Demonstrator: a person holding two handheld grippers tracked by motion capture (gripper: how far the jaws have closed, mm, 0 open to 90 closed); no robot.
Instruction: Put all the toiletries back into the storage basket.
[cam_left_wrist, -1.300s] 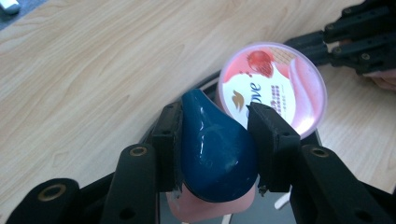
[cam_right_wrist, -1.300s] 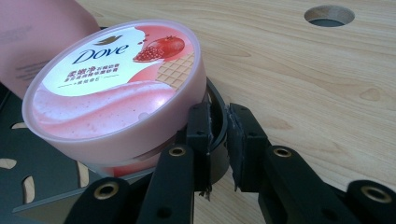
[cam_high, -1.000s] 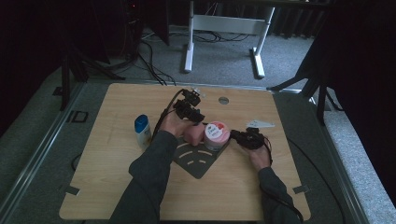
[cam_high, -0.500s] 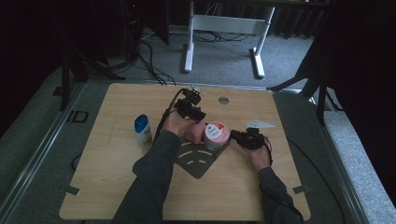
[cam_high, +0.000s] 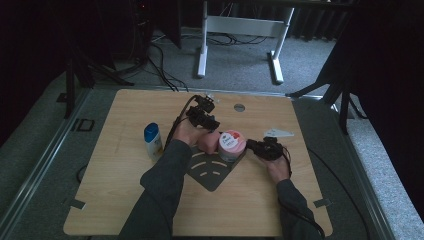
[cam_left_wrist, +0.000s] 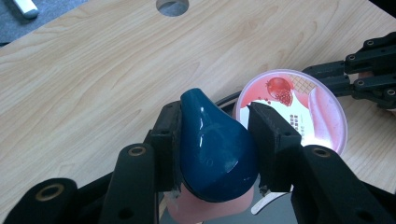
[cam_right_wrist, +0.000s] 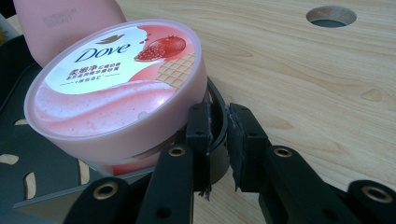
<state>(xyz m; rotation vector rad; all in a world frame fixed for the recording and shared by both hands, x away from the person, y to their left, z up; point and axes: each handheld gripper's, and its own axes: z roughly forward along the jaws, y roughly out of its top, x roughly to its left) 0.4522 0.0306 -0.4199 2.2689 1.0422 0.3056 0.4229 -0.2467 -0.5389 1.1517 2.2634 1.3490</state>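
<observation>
In the high view, a round pink tub with a printed lid (cam_high: 232, 145) was seen on a dark perforated plate (cam_high: 212, 172) at mid-table, with open wood all round.

In the left gripper view, the left gripper (cam_left_wrist: 215, 140) was clamped on a pink bottle's blue cap (cam_left_wrist: 215, 149); the tub could be knocked.

In the right gripper view, the right gripper (cam_right_wrist: 219, 128) was pinched on a dark rim (cam_right_wrist: 218, 122) under the tub, which might be tipped.

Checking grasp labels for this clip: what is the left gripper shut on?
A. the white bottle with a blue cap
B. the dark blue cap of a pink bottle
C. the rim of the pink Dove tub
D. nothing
B: in the left gripper view, the left gripper clamps the dark blue cap from both sides, beside the Dove tub.
</observation>
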